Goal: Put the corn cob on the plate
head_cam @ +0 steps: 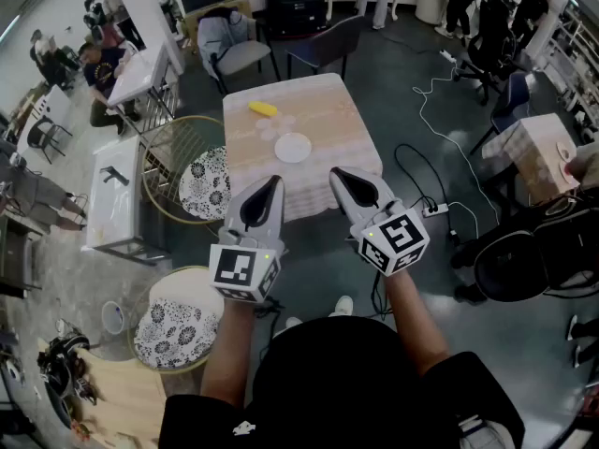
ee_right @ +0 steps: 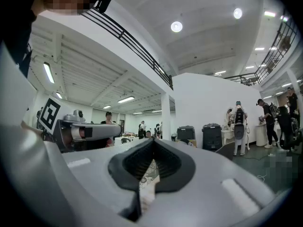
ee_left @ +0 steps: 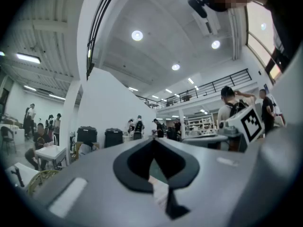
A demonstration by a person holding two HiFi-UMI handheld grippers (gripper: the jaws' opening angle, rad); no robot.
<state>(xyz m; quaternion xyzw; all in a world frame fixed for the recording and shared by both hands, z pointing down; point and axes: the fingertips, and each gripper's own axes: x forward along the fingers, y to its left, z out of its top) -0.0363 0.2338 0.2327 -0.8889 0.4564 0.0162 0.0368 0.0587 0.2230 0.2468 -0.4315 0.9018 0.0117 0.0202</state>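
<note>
**Both grippers closed and empty, corn cob on the table ahead**

A person holds the left gripper (head_cam: 276, 181) and the right gripper (head_cam: 336, 172) side by side and level, just short of the near edge of a small cloth-covered table (head_cam: 346, 129). Seen along its own jaws, the left gripper (ee_left: 152, 142) has them pressed together at the tips with nothing between them. The right gripper (ee_right: 152, 142) shows the same, jaws together and holding nothing. The yellow corn cob (head_cam: 264, 108) lies on the cloth well ahead of the left gripper, towards the table's far left corner. The white plate (head_cam: 293, 147) sits nearer, ahead of the two grippers and between them, apart from the cob. Between cob and plate there seem to be faint pale discs on the cloth, too washed out to identify. A round patterned stool (head_cam: 204, 183) stands just left of the left gripper, and two chairs (head_cam: 239, 56) stand beyond the table's far edge
</note>
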